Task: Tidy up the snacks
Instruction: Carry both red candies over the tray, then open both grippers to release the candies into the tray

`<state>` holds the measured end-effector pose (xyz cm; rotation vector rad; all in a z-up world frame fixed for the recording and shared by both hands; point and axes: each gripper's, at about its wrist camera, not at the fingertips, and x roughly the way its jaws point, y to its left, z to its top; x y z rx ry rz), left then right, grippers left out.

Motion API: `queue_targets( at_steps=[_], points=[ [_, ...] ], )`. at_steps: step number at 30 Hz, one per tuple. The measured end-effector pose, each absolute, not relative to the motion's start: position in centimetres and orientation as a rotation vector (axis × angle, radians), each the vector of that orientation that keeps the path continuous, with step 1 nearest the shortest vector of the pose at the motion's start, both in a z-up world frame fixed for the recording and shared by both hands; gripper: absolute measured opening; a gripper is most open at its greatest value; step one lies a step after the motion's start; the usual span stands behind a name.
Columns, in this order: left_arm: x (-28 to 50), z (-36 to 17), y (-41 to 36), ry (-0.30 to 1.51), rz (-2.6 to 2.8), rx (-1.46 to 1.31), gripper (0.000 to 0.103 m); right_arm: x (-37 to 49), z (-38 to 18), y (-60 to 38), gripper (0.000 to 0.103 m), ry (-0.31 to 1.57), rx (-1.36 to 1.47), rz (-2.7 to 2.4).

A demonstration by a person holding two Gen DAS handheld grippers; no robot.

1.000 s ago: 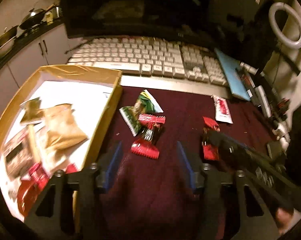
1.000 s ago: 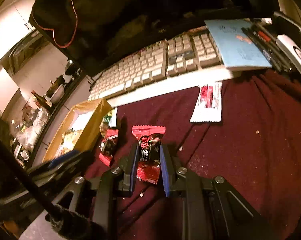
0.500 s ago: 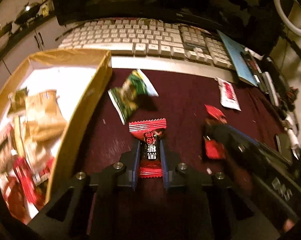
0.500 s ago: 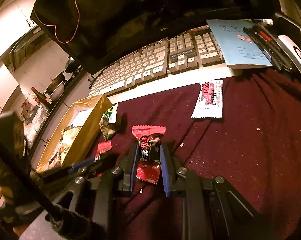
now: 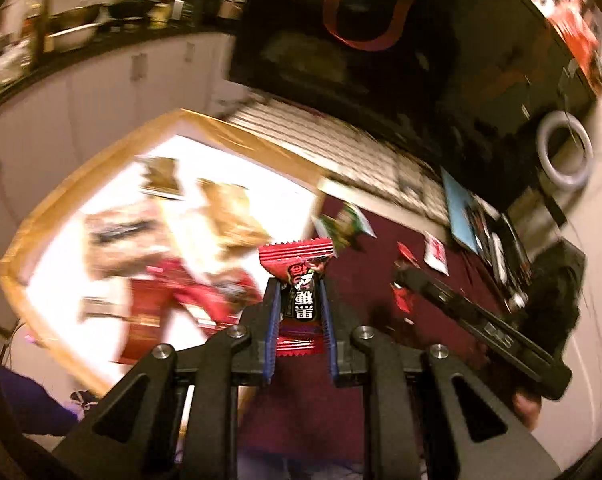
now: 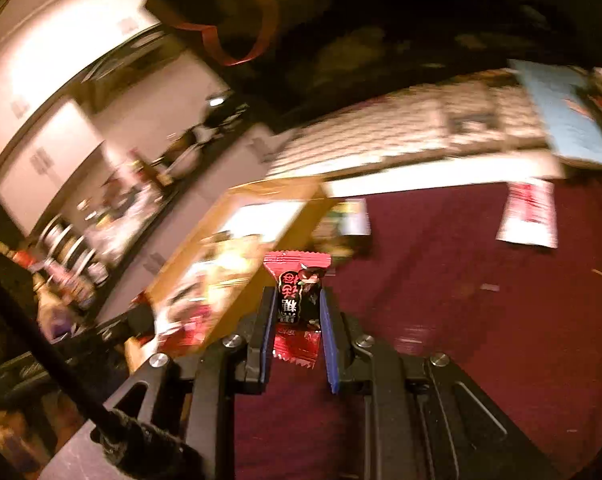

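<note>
Left gripper is pinching a red and black candy between its blue pads, wrapper end fanning out past the tips. Off to its left and a bit ahead sits the cardboard box with a blurry heap of snack packets inside, its near wall right beside the claw. Under and to the right it's all maroon cloth, with a green packet just ahead and the other gripper coming in from the right. Keyboard and dark monitor beyond, kitchen counter far left. Right gripper is clamped on its own red candy too. Box corner is just ahead-left of it, lots of bare cloth to the right, a white-and-red packet well off ahead-right near the keyboard.
</note>
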<state>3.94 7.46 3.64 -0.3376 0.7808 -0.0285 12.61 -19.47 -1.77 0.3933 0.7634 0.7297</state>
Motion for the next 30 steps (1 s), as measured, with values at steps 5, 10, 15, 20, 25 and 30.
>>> queue_targets(
  at_steps=[5, 10, 15, 20, 25, 30],
  points=[
    [3.7, 3.2, 12.3, 0.766, 0.085, -0.382, 0.021, 12.8, -0.3, -12.7, 0.02, 0.785, 0.317, 0.871],
    [3.6, 2.0, 15.8, 0.776, 0.154, -0.43, 0.021, 13.8, -0.5, -6.9, 0.02, 0.828, 0.248, 0.934],
    [4.5, 0.5, 17.1, 0.801, 0.184, -0.441, 0.021, 14.2, -1.4, -3.4, 0.02, 0.844, 0.155, 0.903],
    [5.4, -0.5, 17.6, 0.83, 0.205, -0.412, 0.021, 13.7, -2.5, -2.9, 0.02, 0.842, 0.081, 0.879],
    [6.0, -1.5, 17.5, 0.867, 0.247, -0.381, 0.021, 13.5, -2.7, -2.7, 0.02, 0.823, 0.039, 0.849],
    [6.8, -1.9, 17.3, 0.88, 0.268, -0.365, 0.021, 13.2, -2.6, -2.6, 0.023, 0.813, 0.027, 0.844]
  ],
)
